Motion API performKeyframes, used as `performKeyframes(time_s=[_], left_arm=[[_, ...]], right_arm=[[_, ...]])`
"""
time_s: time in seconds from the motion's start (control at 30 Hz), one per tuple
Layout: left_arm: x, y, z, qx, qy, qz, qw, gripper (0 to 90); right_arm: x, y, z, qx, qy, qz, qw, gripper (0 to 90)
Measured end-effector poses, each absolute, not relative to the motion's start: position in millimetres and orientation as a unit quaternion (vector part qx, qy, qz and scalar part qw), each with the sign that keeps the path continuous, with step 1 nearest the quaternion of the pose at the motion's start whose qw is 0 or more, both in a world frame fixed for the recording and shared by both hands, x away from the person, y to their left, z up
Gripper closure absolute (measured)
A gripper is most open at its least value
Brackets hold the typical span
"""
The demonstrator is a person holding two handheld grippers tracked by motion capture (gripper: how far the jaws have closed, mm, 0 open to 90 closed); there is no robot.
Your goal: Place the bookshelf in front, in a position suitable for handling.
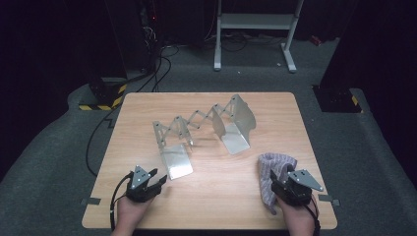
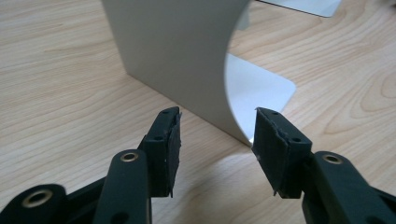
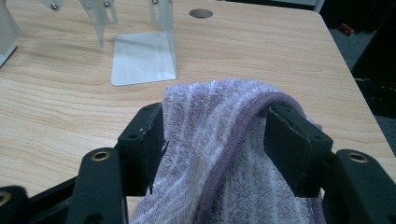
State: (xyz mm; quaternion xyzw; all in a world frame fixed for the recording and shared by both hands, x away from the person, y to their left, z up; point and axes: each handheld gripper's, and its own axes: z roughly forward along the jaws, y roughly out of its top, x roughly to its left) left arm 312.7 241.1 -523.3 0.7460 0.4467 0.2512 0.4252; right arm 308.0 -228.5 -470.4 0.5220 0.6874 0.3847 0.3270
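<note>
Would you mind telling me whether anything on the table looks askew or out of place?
The expandable metal bookend rack sits diagonally across the table, not square to its edges. The purple towel hangs bunched between the right gripper jaws. Nothing looks damaged.

I'm holding the left gripper low, jaws standing apart with nothing between them. I'm keeping the right gripper raised, jaws parted around cloth.

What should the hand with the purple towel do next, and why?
Probably carry the towel over to the metal rack to wipe it. The right gripper already grips the towel, clear of the rack, while the left gripper waits open at the rack's near plate, likely to steady it.
</note>
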Motion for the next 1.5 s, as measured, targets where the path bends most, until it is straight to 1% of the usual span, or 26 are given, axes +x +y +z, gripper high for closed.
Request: performKeyframes(time_s=[0.13,0.37,0.47,0.53,0.57,0.67,0.7,0.77,0.8,0.83,0.87,0.9,1.0,1.03,1.07,1.1,1.13,1.17,1.27,1.3,1.4,1.5], left_arm=[[316,246,-524,0.745,0.451,0.249,0.423,50.7],[318,241,-525,0.752,0.446,0.243,0.419,50.6],[318,239,-525,0.754,0.445,0.241,0.418,50.5],[317,240,-525,0.752,0.447,0.243,0.419,50.2],[317,240,-525,0.752,0.447,0.243,0.419,50.2],[313,248,-524,0.747,0.453,0.246,0.418,50.2],[313,248,-524,0.747,0.453,0.246,0.418,50.2],[311,254,-524,0.745,0.459,0.246,0.417,50.2],[308,260,-524,0.742,0.464,0.249,0.416,50.2],[308,260,-524,0.742,0.464,0.249,0.416,50.2],[306,263,-524,0.740,0.467,0.251,0.414,50.2],[304,267,-524,0.738,0.471,0.251,0.414,50.2],[297,282,-523,0.724,0.491,0.254,0.412,50.2],[297,282,-523,0.724,0.491,0.254,0.412,50.2],[293,290,-522,0.717,0.500,0.258,0.412,50.2],[293,290,-522,0.717,0.500,0.258,0.412,50.2],[289,297,-522,0.712,0.507,0.264,0.409,50.3],[289,297,-522,0.712,0.507,0.264,0.409,50.2],[282,309,-524,0.705,0.520,0.264,0.403,50.2],[282,309,-524,0.705,0.520,0.264,0.403,50.2],[272,316,-526,0.704,0.527,0.266,0.394,50.1],[266,320,-526,0.702,0.531,0.269,0.391,50.1]], right_arm=[[302,-228,-470,0.522,0.687,0.386,0.326,38.4],[292,-227,-472,0.517,0.691,0.388,0.323,38.3],[289,-219,-471,0.505,0.698,0.394,0.319,38.5],[288,-202,-471,0.483,0.710,0.402,0.318,39.6],[288,-202,-471,0.483,0.710,0.402,0.318,39.6],[292,-175,-473,0.455,0.729,0.413,0.300,39.3],[292,-175,-473,0.455,0.729,0.413,0.300,39.3],[294,-160,-474,0.441,0.738,0.419,0.291,39.3],[297,-144,-475,0.425,0.747,0.425,0.283,39.4],[297,-144,-475,0.425,0.747,0.425,0.283,39.4],[298,-136,-475,0.417,0.752,0.428,0.279,39.8],[301,-119,-476,0.400,0.758,0.438,0.272,40.2],[308,-93,-479,0.375,0.768,0.448,0.261,41.6],[308,-93,-479,0.375,0.768,0.448,0.261,41.6],[313,-75,-482,0.359,0.775,0.451,0.259,42.4],[313,-75,-482,0.359,0.775,0.451,0.259,42.4],[317,-59,-484,0.351,0.779,0.456,0.250,42.7],[317,-59,-484,0.351,0.779,0.456,0.250,42.7],[324,-31,-485,0.338,0.784,0.464,0.237,43.4],[324,-31,-485,0.338,0.784,0.464,0.237,43.4],[327,-6,-483,0.319,0.788,0.474,0.227,43.5],[329,6,-481,0.307,0.790,0.481,0.224,43.6]])
